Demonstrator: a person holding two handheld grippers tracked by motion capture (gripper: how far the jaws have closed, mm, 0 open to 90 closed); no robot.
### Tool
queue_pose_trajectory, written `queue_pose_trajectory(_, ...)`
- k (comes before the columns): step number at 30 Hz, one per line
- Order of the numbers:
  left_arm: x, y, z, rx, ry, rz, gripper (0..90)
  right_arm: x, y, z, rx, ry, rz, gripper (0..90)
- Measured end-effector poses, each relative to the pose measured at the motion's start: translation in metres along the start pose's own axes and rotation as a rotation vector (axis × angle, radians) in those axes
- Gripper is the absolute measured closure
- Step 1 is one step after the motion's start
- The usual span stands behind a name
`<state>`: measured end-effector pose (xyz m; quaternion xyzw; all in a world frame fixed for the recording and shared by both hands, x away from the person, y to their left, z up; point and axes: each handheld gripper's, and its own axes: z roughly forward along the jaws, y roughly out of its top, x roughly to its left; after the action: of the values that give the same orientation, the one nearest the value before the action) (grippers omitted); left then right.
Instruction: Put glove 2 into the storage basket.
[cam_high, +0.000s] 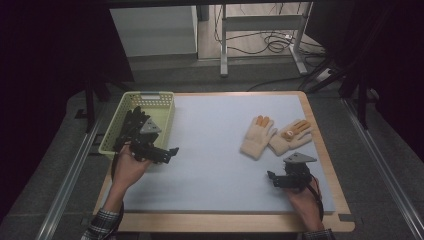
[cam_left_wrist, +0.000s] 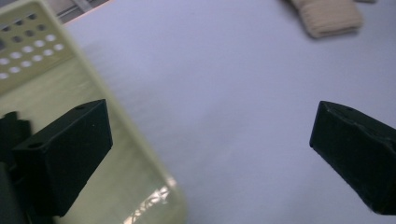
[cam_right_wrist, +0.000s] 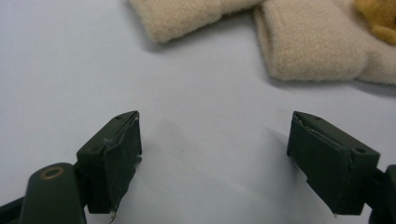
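The table (cam_high: 210, 150), covered by a pale sheet, leaves a wide bare stretch between its two groups of things. At its left edge sits a yellow-green basket (cam_high: 165, 112), probably there as a drop-off bin. Toward the right lie two cream gloves (cam_high: 275, 136) with orange fingertips, side by side and touching, cuffs toward the person. The left hand-held gripper (cam_high: 159, 151) hangs at the basket's near corner, jaws spread wide, holding nothing. The right hand-held gripper (cam_high: 287, 180) sits near the cuffs, jaws spread and empty, seemingly lined up to pick one.
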<state>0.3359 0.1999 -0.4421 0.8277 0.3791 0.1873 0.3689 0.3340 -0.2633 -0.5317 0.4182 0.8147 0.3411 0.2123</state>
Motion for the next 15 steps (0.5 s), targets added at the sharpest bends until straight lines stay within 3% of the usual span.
queue_pose_trajectory(7, -0.033, -0.018, 0.012, -0.027, -0.054, 0.031, 0.4, 0.000, 0.000, 0.000, 0.001, 0.000, -0.001, 17.4)
queue_pose_trajectory(11, -0.050, -0.036, 0.029, 0.004, -0.047, 0.075, 0.5, 0.000, 0.000, 0.000, 0.002, -0.002, 0.001, 16.8)
queue_pose_trajectory(15, -0.057, -0.053, 0.042, 0.031, -0.053, 0.067, 0.3, 0.000, 0.000, 0.000, 0.002, -0.001, 0.002, 16.8)
